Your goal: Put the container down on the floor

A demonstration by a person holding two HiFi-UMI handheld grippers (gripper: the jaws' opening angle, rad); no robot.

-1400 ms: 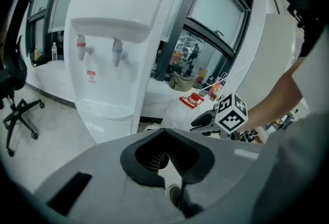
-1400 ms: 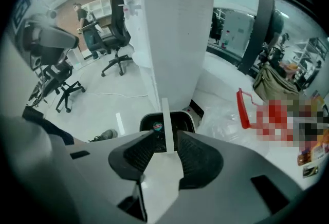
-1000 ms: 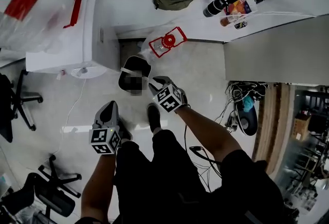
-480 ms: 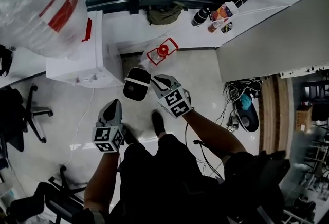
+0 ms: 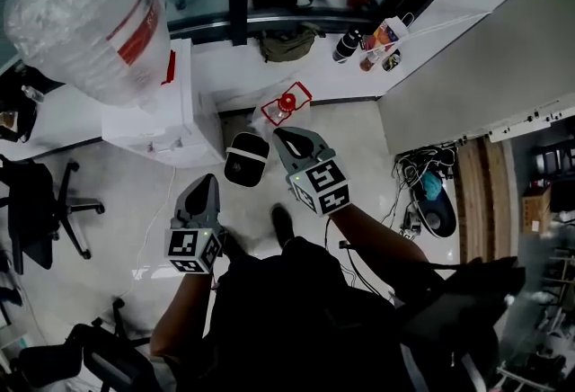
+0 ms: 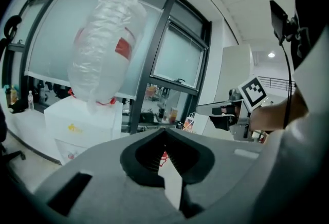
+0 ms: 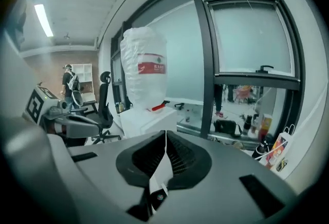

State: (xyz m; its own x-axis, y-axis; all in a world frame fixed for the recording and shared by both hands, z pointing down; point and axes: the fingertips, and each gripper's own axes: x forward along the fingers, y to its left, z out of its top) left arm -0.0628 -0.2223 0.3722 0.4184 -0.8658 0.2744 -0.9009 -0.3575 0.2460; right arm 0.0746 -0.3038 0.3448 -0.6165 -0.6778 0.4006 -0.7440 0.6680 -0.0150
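Observation:
The container (image 5: 246,158), black with a white band, rests on the pale floor in front of the water dispenser, and nothing holds it. My right gripper (image 5: 280,137) hovers above and just right of it. Its jaws have just been closing and now meet with nothing between them, as the right gripper view (image 7: 165,133) shows. My left gripper (image 5: 206,183) hangs lower left of the container, well apart from it. In the left gripper view (image 6: 164,131) its tips touch and grip nothing. Neither gripper view shows the container.
A white water dispenser (image 5: 171,102) carries a large clear bottle (image 5: 99,13) at upper left. A red-rimmed item (image 5: 286,102) lies on the floor behind the container. An office chair (image 5: 36,210) stands at left, and cables (image 5: 427,192) lie at right. Bottles and a bag (image 5: 368,44) sit by the wall.
Both grippers have lifted up and away from the container, which stays on the floor. The right jaws went from open to shut. The view has risen too.

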